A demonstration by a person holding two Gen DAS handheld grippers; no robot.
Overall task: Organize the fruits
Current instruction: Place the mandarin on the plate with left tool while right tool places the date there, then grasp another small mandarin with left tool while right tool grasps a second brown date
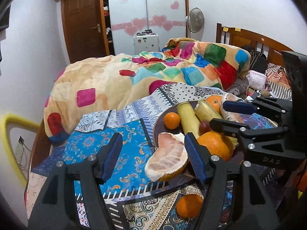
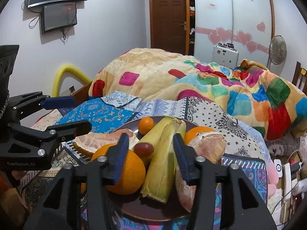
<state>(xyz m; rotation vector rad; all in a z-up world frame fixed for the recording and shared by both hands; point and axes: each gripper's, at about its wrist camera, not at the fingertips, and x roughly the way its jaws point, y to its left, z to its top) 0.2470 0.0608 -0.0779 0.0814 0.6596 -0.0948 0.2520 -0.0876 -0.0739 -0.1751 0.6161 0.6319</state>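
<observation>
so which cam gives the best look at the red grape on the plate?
Right wrist view. The red grape sits unobstructed near frame centre, between the big orange and a yellow-green stalk. In the left wrist view the grape is smaller, and the right tongs cut across its edge.

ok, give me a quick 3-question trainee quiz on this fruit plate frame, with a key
1. True or false: every orange is on the plate.
2. What lies between the fingers of the right tongs? A: a grape. B: the yellow-green stalk. C: the small tangerine.
3. Short answer: are the left tongs gripping anything?

Key
1. False: one orange lies off the plate on the bedspread.
2. B. The pads do not press on it.
3. No. They stand open beside the plate, with nothing clamped.
</observation>
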